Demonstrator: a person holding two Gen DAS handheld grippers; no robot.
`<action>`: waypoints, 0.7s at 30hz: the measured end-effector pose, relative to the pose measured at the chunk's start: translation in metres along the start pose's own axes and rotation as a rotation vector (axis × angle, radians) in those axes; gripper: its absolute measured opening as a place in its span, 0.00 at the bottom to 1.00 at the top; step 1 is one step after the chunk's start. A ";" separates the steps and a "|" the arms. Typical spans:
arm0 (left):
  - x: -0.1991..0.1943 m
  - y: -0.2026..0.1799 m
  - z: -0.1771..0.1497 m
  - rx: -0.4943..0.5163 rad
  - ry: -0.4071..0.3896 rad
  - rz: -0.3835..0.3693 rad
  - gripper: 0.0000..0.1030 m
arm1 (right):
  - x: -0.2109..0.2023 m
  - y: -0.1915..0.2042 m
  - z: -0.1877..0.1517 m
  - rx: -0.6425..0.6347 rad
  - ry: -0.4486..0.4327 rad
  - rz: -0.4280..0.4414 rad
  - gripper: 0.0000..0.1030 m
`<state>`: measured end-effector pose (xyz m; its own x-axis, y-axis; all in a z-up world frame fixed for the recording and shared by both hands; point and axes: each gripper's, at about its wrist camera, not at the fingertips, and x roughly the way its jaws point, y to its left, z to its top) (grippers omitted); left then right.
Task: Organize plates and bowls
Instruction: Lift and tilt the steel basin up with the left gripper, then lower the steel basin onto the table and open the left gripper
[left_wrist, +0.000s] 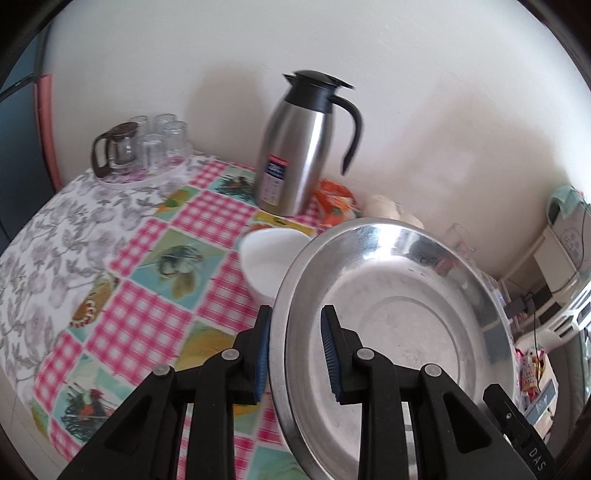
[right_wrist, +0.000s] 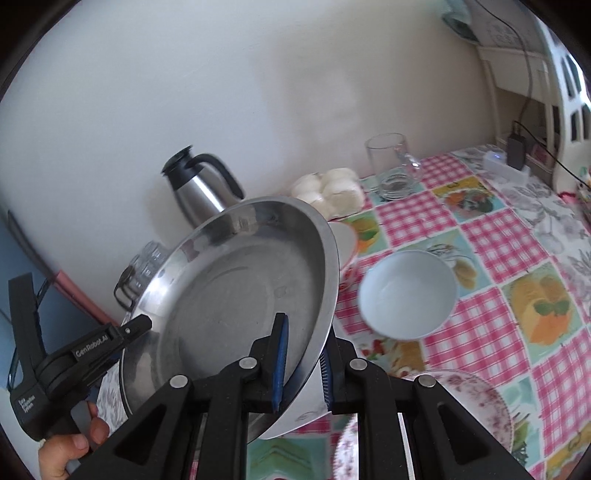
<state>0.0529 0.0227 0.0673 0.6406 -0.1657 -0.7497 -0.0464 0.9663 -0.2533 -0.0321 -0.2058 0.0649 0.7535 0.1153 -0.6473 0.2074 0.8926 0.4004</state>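
A large steel plate (left_wrist: 399, 317) is held tilted above the table by both grippers. My left gripper (left_wrist: 295, 350) is shut on its left rim. My right gripper (right_wrist: 303, 365) is shut on its right rim (right_wrist: 325, 295); a white surface shows under that rim between the pads. The left gripper also shows in the right wrist view (right_wrist: 136, 326). A white bowl (right_wrist: 406, 293) stands on the checked tablecloth right of the plate; it shows in the left wrist view (left_wrist: 269, 258) behind the plate. A floral plate (right_wrist: 461, 402) lies near the front.
A steel thermos jug (left_wrist: 295, 147) stands by the wall. A tray of glasses with a small glass pot (left_wrist: 144, 147) is at the far left. White buns (right_wrist: 328, 192), a glass mug (right_wrist: 391, 166) and a patterned cup (right_wrist: 345, 243) stand near the wall.
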 end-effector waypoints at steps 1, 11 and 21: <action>0.002 -0.003 0.000 0.002 0.005 -0.005 0.27 | 0.000 -0.006 0.002 0.015 0.001 -0.002 0.16; 0.026 -0.016 -0.013 0.016 0.059 -0.026 0.27 | 0.007 -0.037 0.005 0.076 0.018 -0.046 0.16; 0.051 0.019 -0.028 -0.078 0.142 0.014 0.27 | 0.041 -0.029 -0.017 0.018 0.145 -0.078 0.17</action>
<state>0.0634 0.0267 0.0068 0.5250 -0.1838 -0.8310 -0.1175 0.9514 -0.2847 -0.0178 -0.2197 0.0163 0.6372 0.1089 -0.7630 0.2737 0.8935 0.3561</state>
